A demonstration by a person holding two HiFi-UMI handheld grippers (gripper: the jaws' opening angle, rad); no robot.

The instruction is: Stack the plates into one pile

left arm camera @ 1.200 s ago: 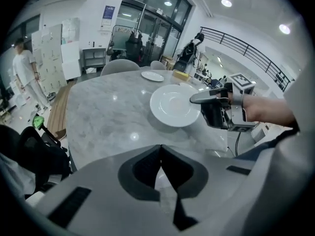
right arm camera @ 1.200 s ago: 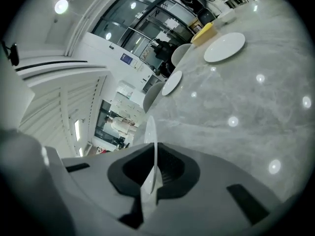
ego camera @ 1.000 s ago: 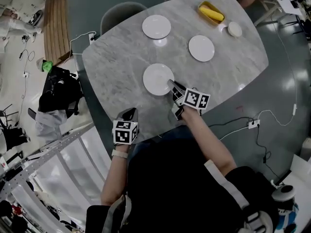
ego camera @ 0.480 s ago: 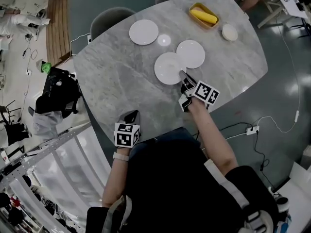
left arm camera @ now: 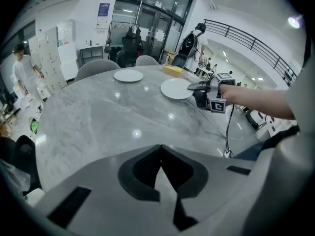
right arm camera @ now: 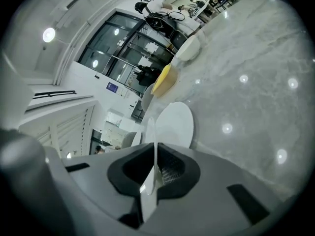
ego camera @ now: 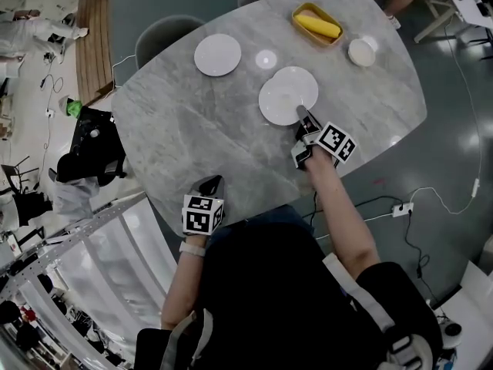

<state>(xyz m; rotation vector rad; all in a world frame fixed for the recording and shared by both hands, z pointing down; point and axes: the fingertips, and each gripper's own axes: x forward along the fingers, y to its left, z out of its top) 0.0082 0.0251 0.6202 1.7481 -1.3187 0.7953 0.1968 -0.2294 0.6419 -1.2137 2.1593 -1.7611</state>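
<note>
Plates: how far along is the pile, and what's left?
Done: no plate is released onto another yet. In hand: the right gripper has its fingers shut on the rim of the held plate, which overlaps the second plate. Left: set it down there, then fetch the third plate, alone farther across the table. The left gripper is shut and empty.

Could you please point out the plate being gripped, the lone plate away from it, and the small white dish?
gripped plate (ego camera: 277,102), head view, the middle of its face.
lone plate (ego camera: 217,55), head view, its centre.
small white dish (ego camera: 360,52), head view, its centre.
</note>
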